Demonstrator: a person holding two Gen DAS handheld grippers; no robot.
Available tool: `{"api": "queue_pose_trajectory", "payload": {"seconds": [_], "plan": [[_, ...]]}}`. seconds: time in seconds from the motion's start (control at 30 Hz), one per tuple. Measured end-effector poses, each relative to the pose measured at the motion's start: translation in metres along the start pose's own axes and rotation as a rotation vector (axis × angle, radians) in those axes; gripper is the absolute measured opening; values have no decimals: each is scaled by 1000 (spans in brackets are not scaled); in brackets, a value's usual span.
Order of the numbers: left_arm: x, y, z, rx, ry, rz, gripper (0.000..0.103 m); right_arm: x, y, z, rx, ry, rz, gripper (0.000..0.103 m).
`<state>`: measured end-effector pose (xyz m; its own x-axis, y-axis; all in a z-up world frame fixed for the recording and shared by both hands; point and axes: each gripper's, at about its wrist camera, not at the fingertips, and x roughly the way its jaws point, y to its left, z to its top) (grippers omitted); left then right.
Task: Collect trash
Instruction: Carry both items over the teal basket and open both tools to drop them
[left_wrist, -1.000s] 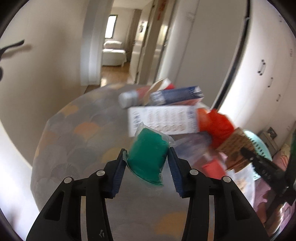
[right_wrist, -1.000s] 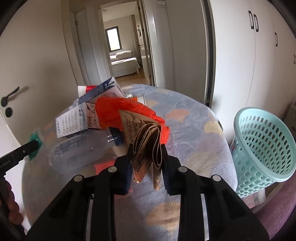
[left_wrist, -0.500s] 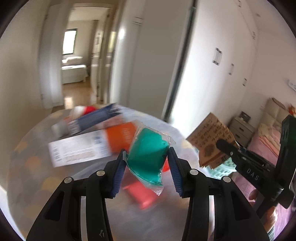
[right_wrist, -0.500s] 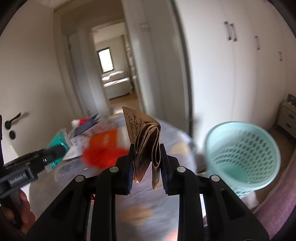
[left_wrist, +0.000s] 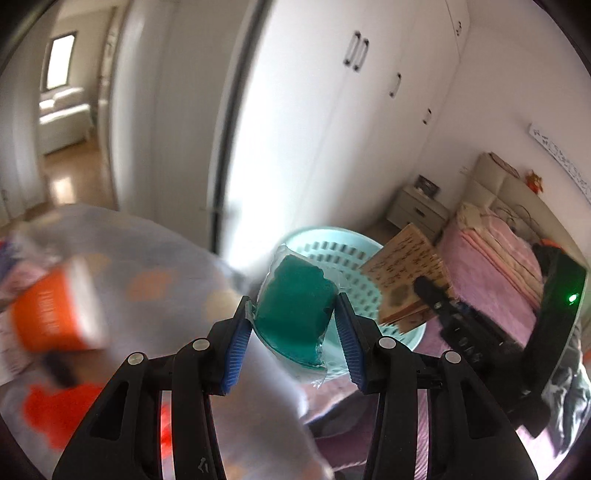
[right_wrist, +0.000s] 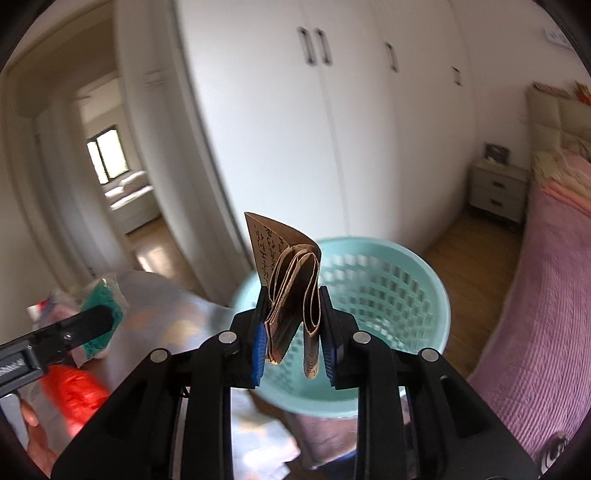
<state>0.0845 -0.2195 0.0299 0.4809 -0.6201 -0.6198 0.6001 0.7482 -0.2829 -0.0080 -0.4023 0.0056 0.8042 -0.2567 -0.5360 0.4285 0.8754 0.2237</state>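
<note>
My left gripper is shut on a green packet in clear wrap, held in the air by the table edge, in front of the turquoise basket. My right gripper is shut on a folded brown paper with writing, held above the near rim of the same basket. In the left wrist view the right gripper and its brown paper hang over the basket's right side. In the right wrist view the left gripper's finger and the green packet show at the left.
A round table with a patterned cloth holds blurred trash: an orange box and red plastic. White wardrobe doors stand behind the basket. A pink bed lies to the right, with a nightstand beyond.
Both grippers have swung right, away from the trash pile on the table, toward the turquoise basket. Each still holds its item. The basket now sits just beyond both grippers.
</note>
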Motion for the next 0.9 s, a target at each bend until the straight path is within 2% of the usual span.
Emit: {"api": "queue_pose_trajectory", "payload": {"seconds": [0.07,0.13,0.2,0.3,0.4,0.53,0.6,0.73,0.77,0.8,0.83,0.9], "plan": [[25,-10,3,12,28,-23,44,17,-18,-1,39,45,-7,23],[46,-17,2,34,39,-12,44,32,-31,-6,79,91,0,23],[65,-19,1,23,60,-42,44,45,-42,-9,102,120,-8,23],[91,-20,0,-6,93,-69,44,51,-53,-11,102,128,-39,23],[107,-27,1,6,114,-80,44,53,-57,-10,104,131,-64,23],[120,-33,-3,24,136,-65,45,56,-60,-14,128,153,-88,26],[123,-31,-4,19,146,-65,46,58,-65,-16,137,161,-90,32],[120,-28,-5,2,151,-73,46,59,-63,-18,136,176,-88,34],[119,-27,-5,3,149,-68,47,60,-63,-18,138,182,-84,37],[120,-28,-5,2,147,-66,51,61,-62,-19,143,187,-79,39],[118,-28,-4,-3,146,-67,61,60,-64,-18,148,188,-75,39],[110,-26,-3,-22,130,-75,65,59,-64,-17,153,187,-64,45]]}}
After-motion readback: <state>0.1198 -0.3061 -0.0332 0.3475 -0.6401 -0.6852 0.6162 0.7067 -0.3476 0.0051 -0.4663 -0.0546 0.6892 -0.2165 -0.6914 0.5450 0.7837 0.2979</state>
